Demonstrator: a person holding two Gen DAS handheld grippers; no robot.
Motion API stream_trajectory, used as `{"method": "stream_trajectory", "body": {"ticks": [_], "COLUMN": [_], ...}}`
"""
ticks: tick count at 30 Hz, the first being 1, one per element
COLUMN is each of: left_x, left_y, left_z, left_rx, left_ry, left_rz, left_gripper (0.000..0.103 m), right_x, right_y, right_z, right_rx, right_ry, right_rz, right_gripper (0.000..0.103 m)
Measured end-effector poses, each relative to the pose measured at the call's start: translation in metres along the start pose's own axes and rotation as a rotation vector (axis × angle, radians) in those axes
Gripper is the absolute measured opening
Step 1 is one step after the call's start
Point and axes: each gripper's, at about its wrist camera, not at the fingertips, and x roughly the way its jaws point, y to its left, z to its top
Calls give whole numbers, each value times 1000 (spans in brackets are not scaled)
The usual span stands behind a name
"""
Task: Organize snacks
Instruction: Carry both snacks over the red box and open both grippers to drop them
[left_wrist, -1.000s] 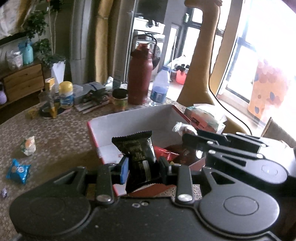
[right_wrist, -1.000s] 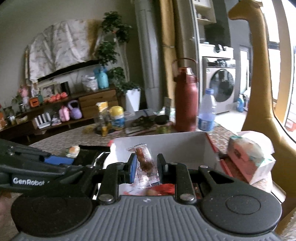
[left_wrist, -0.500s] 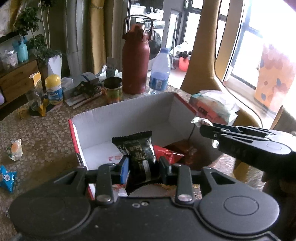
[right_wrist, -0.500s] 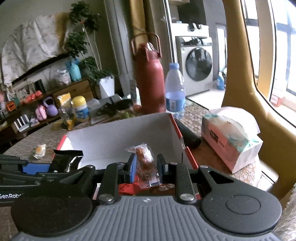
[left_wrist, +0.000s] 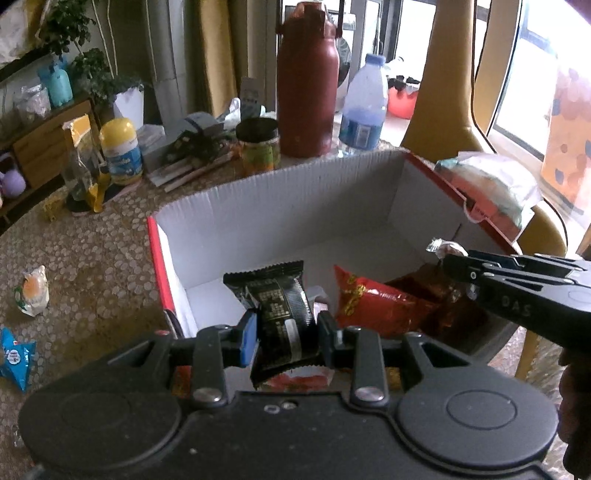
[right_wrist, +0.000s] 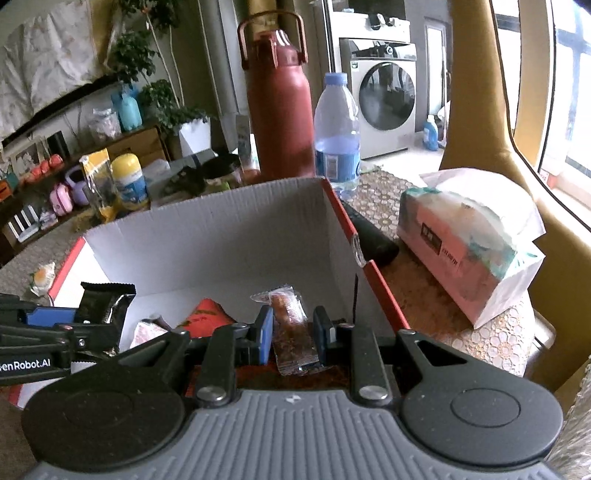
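Over the open white corrugated cardboard box (left_wrist: 295, 206) near the desk's edge, the left tool (left_wrist: 286, 334) pinches a black foil snack packet (left_wrist: 277, 306); the right tool (right_wrist: 293, 338) pinches a clear-wrapped brown snack bar (right_wrist: 291, 325). Both wrappers look light, crinkly and slippery, best gripped mid-body.

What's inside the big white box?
A red packet and a dark brownish one lie inside the box. The hand-held grippers hide its near floor.
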Motion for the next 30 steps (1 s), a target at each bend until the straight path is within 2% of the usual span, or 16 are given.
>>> {"method": "stream_trajectory", "body": {"ticks": [11, 15, 17, 19, 20, 22, 26, 29, 30], "left_x": [12, 8, 4, -2, -5, -11, -22, -34, -39], "left_y": [-3, -4, -5, -5, -4, -4, -2, 1, 2], "left_z": [-7, -9, -9, -9, -9, -10, -14, -17, -18], "left_rx": [19, 24, 30, 29, 26, 21, 18, 18, 18], "left_ry": [40, 39, 33, 18, 9, -7, -20, -39, -48], "left_rz": [1, 7, 8, 8, 8, 5, 2, -2, -5], "left_gripper": [33, 38, 42, 58, 62, 65, 66, 71, 72], "right_x": [2, -1, -4, -6, -7, -11, -18, -27, -32], "right_y": [3, 6, 7, 7, 8, 9, 11, 14, 15], "right_z": [-6, -7, -6, -6, -7, -7, -9, -11, -11], "right_rx": [-28, -30, -28, -25, -25, -28, -14, -11, -17], "right_ry": [17, 20, 23, 30, 34, 35, 36, 21, 10], "right_rz": [-8, -6, 0, 11, 14, 19, 32, 33, 28], "right_gripper": [23, 23, 23, 23, 23, 25, 33, 61, 63]}}
